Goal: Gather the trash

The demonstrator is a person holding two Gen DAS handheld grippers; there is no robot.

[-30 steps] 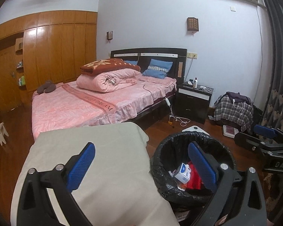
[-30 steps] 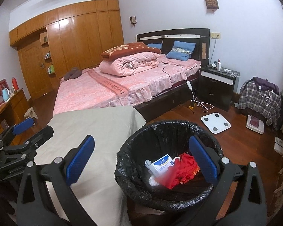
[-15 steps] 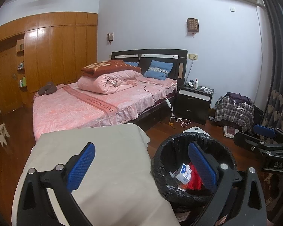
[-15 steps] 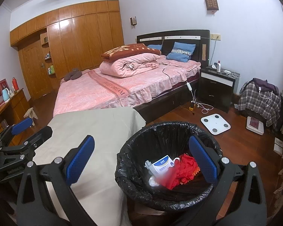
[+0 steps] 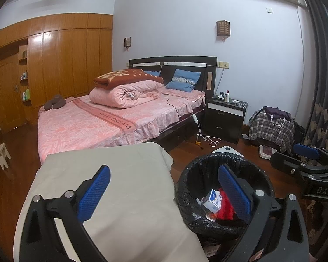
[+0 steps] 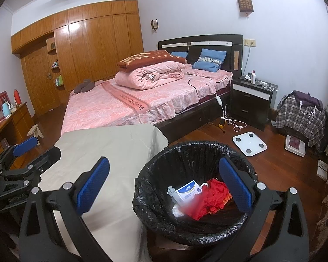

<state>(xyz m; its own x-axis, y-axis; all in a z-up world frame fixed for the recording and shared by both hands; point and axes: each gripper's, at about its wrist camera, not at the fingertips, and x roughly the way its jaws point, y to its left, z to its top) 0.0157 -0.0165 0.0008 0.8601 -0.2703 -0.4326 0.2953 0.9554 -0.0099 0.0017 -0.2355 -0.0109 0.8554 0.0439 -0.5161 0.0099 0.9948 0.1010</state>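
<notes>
Both grippers' fingers (image 5: 94,193) (image 6: 91,188) apart, empty; bedspread (image 6: 111,107) reads "SWEET DREAM" (bin's box (image 6: 189,193) print seems illegible)

Dim indoor light, wardrobe (image 5: 61,61) glare, fisheye-warped edges

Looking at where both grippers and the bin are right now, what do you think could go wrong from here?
1. The bin stands hard against the cloth-covered table; a low sweep by the open right gripper might snag its loose black liner.
2. The open left gripper hovers close beside the right one, so they could collide.
3. Charger cables and a scale on the floor are trip hazards.
</notes>
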